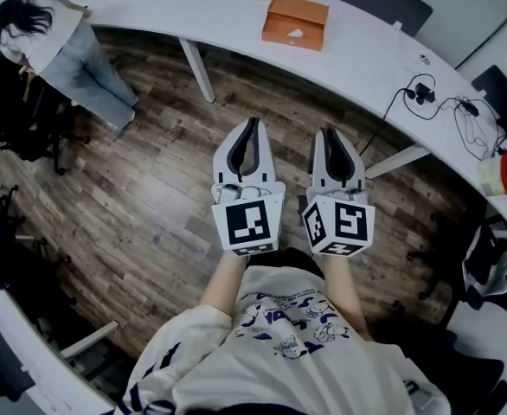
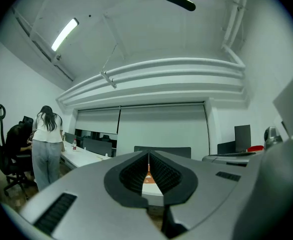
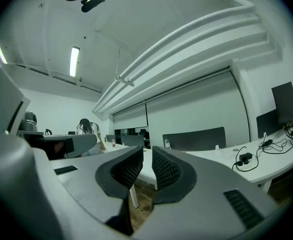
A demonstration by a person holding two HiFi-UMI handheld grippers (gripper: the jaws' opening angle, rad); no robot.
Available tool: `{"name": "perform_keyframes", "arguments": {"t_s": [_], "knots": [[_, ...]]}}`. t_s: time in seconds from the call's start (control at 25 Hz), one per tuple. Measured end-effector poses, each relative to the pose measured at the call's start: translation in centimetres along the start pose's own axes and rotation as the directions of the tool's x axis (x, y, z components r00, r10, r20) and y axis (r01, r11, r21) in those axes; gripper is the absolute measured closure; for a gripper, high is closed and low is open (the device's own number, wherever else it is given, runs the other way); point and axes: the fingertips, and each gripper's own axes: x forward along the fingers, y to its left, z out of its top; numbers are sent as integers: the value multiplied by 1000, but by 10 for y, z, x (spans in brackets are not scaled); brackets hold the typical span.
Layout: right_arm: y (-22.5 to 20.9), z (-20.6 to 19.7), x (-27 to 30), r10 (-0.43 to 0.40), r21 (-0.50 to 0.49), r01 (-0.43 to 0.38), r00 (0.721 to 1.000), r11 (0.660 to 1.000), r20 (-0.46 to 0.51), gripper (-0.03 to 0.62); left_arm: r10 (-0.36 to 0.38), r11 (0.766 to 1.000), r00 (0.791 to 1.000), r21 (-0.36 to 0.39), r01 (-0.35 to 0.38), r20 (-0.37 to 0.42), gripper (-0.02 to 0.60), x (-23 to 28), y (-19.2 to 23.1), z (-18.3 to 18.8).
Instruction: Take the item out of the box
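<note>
An orange box (image 1: 296, 22) lies flat on the far side of the long white curved table (image 1: 227, 24); whether its lid is open is not visible. Both grippers hang side by side over the wooden floor, well short of the table. My left gripper (image 1: 252, 124) is shut, its pads meeting at the tips with nothing in them. In the left gripper view (image 2: 148, 157) a sliver of the orange box (image 2: 147, 178) shows between the pads, far ahead. My right gripper (image 1: 330, 132) holds nothing; in the right gripper view (image 3: 145, 151) its pads stand a narrow gap apart.
A person (image 1: 54, 33) stands at the table's far left end beside a dark office chair (image 1: 16, 111). Black cables and a charger (image 1: 426, 93) lie on the table's right part, with a red-lidded white container (image 1: 500, 174) further right. Table legs (image 1: 197, 69) stand ahead.
</note>
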Motion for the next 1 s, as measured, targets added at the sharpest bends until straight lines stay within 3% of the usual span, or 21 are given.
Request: {"name": "perform_keyframes", "arguments": {"t_s": [0.56, 1.0], "knots": [[-10, -14, 65, -27, 0, 27, 999, 1000, -37, 527, 3, 1000, 999, -25, -4, -42, 560, 60, 28, -23], [-53, -8, 148, -15, 7, 15, 999, 1000, -36, 526, 26, 1000, 999, -14, -26, -40, 560, 150, 28, -28]]}}
